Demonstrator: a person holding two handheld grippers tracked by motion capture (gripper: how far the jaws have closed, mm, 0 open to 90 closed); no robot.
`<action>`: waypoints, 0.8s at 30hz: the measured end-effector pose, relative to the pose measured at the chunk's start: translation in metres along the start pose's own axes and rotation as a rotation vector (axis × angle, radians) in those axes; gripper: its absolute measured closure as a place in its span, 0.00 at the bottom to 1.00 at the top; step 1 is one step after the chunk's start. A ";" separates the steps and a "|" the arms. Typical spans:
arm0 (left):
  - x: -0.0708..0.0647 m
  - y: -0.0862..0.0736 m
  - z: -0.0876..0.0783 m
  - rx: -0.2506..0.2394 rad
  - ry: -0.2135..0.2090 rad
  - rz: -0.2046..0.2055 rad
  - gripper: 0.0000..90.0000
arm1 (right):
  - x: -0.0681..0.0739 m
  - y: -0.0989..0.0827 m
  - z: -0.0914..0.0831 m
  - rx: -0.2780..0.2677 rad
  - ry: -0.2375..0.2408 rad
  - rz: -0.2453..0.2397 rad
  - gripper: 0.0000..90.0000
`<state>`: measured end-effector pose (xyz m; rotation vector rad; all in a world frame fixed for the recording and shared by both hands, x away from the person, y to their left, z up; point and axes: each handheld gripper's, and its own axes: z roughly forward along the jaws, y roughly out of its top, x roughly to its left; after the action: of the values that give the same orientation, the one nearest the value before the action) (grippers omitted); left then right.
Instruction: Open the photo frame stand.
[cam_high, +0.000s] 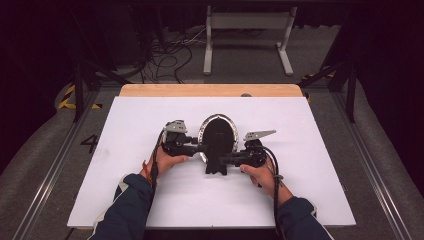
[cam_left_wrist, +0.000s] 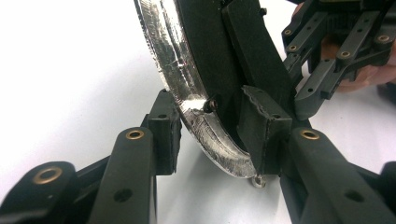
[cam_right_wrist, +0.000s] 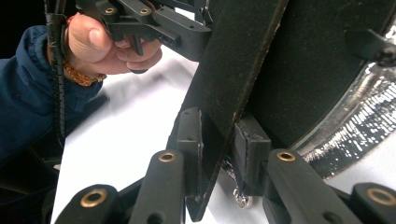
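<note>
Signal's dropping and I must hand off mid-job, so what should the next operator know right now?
Left gripper: jaws astride the lower edge of the frame, silver rim on one side and black back on the other; firm grip unclear.
Right gripper: shut on the stand.
Frame sits mid-table, held up on edge.
Done: both grippers placed.
Left: probably swing the stand out, set the frame down on it, then release.
</note>
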<state>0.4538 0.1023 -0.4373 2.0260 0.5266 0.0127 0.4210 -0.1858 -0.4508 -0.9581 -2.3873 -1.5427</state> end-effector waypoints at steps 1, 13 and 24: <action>-0.001 0.000 0.000 -0.001 -0.001 0.006 0.67 | 0.001 0.000 -0.001 0.004 0.002 -0.007 0.84; -0.027 0.002 -0.007 0.004 0.098 0.102 0.69 | 0.015 -0.004 -0.008 0.016 0.024 -0.030 0.87; -0.036 0.001 -0.009 -0.037 0.202 0.147 0.72 | 0.024 -0.002 -0.011 0.007 0.043 -0.041 0.87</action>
<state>0.4195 0.0960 -0.4246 2.0346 0.4976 0.3166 0.3986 -0.1847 -0.4363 -0.8709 -2.3961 -1.5514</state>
